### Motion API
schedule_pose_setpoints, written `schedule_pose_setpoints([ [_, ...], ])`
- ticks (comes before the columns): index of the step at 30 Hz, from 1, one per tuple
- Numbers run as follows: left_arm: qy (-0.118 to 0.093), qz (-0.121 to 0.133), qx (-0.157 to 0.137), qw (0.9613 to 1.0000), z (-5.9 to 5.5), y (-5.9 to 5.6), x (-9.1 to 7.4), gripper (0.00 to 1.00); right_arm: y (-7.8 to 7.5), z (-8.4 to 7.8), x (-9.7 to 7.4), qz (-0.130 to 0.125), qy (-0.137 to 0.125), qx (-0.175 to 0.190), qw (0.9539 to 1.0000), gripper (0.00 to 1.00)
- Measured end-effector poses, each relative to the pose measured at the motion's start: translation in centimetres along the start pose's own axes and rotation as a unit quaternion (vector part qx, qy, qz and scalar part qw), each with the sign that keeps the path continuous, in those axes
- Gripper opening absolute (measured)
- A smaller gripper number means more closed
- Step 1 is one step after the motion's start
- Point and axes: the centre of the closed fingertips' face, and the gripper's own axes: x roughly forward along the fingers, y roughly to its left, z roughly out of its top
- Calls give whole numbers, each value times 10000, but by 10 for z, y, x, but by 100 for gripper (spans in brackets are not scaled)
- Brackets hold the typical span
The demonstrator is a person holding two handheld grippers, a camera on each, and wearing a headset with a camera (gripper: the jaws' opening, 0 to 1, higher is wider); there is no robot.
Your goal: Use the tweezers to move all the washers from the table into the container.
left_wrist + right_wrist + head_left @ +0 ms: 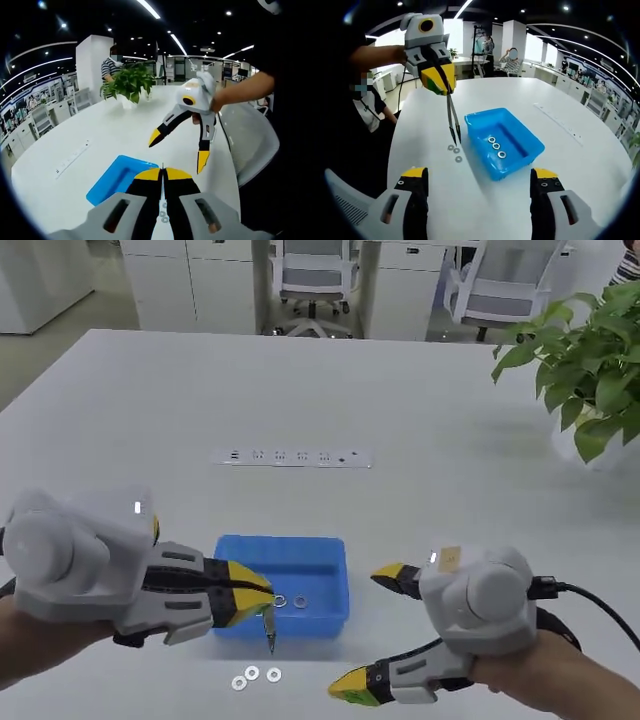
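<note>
Container (310, 623) bright plain blue; table (300, 390) flat white with a faint grey cast; washers (252, 674) pale silver with darker centres; tweezers (452, 120) thin metallic grey. Left gripper (268, 598) and right gripper (357, 632) coloured alike: light grey bodies, black jaws, yellow tips, with a black cable (590, 598) at the right one. Power strip (292, 457) white with a row of small dark sockets; potted plant (590, 350) mid-green leaves over a white pot (128, 103); office chairs (315, 275) grey and white.
</note>
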Motion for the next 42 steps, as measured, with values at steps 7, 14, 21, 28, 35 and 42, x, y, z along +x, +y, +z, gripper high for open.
schedule_pose_setpoints([
  [7,10,-63,-41,10000,-8,-4,5,5,2,1,-3,-68,-129,104,9998,94],
  [14,47,-93,-69,9999,-16,-6,9,5,5,1,-4,-121,-199,155,9996,100],
  [21,64,-97,-82,9999,-22,-8,12,5,9,-3,-3,-82,-161,187,9997,100],
  [28,124,-93,-44,9999,-28,-8,15,5,13,-8,-4,-62,-107,198,9997,100],
  [35,148,-89,-24,9998,-32,-8,17,5,16,-11,-4,-46,-81,220,9997,100],
  [42,152,-119,-9,9998,-34,-9,20,5,17,-14,-4,-43,-60,261,9996,100],
])
